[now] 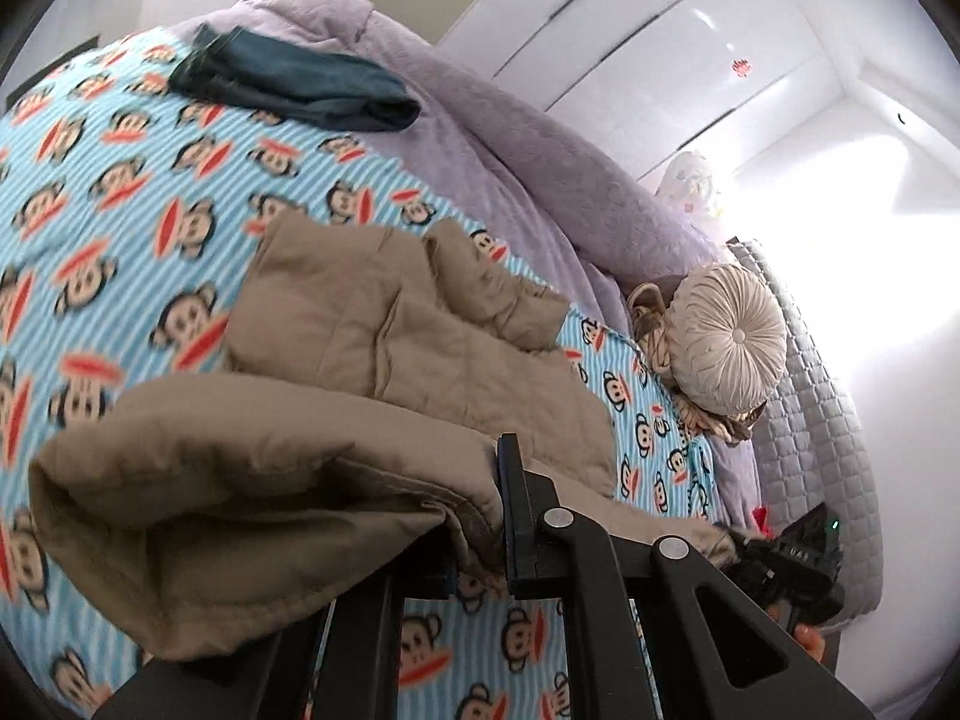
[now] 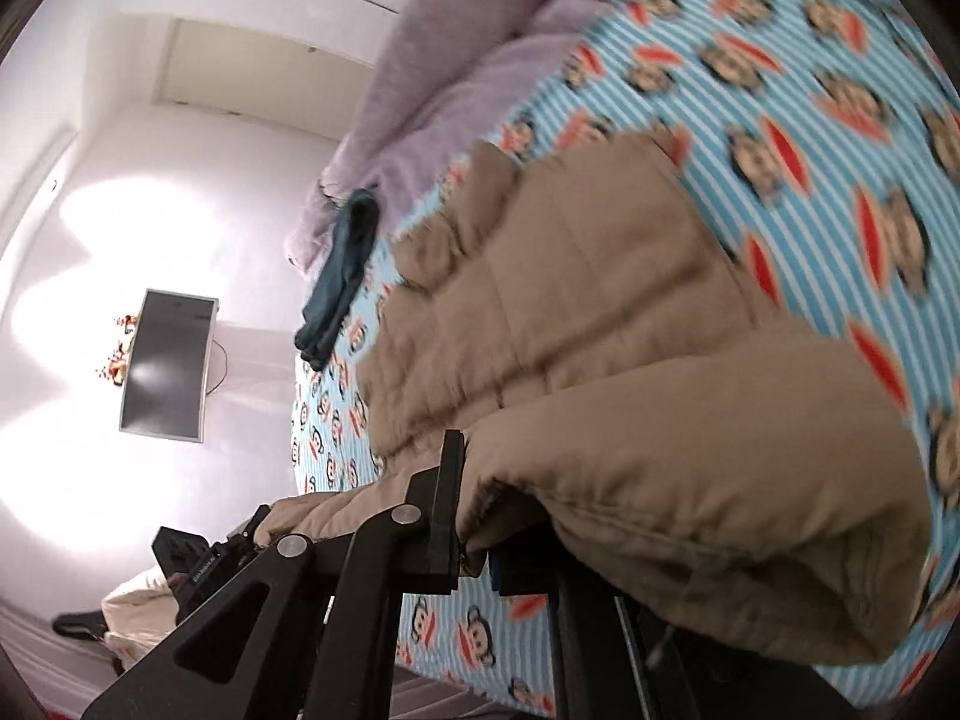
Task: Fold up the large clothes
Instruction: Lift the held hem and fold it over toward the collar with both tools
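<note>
Jacket: a tan quilted jacket (image 1: 372,324) lies on the bed, and its near edge is lifted off the sheet by both grippers.
Left hand-held gripper: the left hand-held gripper (image 1: 480,516) has its jaws together, clamped on the thick hem of the jacket; the cloth bulges in a fold to the left of the jaws in the left wrist view.
Right hand-held gripper: the right hand-held gripper (image 2: 474,516) is also clamped on the jacket (image 2: 600,312), with the padded hem hanging over the jaws to the right in the right wrist view.
Bed: the bed sheet (image 1: 120,192) is striped light blue and white with a monkey-face pattern.
Blanket: a lilac blanket (image 1: 540,138) is bunched along the far side of the bed, just beside the jacket.
Dark garment: a folded dark teal garment (image 1: 288,84) lies on the sheet near the blanket, well apart from the jacket.
Cushion: a round beige cushion (image 1: 726,336) stands at the edge of the bed, beside a grey quilted mat (image 1: 810,420).
Room: white wardrobe doors (image 1: 660,48) are behind the bed; a flat screen (image 2: 168,366) hangs on the wall.
</note>
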`<state>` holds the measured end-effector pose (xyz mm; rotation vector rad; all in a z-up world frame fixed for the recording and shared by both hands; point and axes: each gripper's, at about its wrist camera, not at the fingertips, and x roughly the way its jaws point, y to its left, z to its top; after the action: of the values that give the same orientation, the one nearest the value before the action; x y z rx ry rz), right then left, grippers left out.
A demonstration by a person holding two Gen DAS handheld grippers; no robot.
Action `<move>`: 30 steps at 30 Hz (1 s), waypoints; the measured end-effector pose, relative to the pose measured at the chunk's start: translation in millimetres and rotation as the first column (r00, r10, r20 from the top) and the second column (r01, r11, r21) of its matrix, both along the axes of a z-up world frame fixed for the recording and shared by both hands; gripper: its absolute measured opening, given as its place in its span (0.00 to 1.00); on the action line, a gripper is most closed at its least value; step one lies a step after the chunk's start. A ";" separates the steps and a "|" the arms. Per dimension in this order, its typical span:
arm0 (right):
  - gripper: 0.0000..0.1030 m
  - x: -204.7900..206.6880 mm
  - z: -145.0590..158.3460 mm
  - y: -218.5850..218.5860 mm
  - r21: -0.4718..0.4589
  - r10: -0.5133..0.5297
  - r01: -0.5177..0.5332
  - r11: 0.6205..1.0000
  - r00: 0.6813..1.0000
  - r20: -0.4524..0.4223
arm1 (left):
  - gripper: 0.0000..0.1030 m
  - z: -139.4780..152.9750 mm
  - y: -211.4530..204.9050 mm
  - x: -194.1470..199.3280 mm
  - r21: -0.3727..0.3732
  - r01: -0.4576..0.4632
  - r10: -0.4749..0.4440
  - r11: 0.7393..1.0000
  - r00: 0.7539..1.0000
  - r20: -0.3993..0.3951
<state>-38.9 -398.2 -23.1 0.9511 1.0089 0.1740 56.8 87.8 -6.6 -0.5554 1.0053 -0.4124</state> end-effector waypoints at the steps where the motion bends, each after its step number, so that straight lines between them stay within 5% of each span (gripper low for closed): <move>1: 0.07 11.1 4.8 0.3 -0.014 0.001 -0.001 1.000 1.000 0.010 | 0.11 0.4 -0.9 7.2 0.006 0.009 -0.009 1.000 1.000 -0.003; 15: 0.07 138.1 22.7 -1.4 -0.162 0.042 -0.036 0.986 0.998 0.036 | 0.11 -14.2 -25.8 153.5 0.139 0.131 -0.122 0.982 0.990 -0.073; 30: 0.07 258.0 -88.9 -15.7 -0.171 -0.053 0.024 0.985 0.984 -0.169 | 0.11 -133.7 -54.4 262.4 0.229 0.150 -0.108 0.962 0.976 -0.187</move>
<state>219.1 -413.9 -112.1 0.8401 1.1449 -0.0269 319.2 33.4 -140.4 -0.3090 1.2443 -0.3548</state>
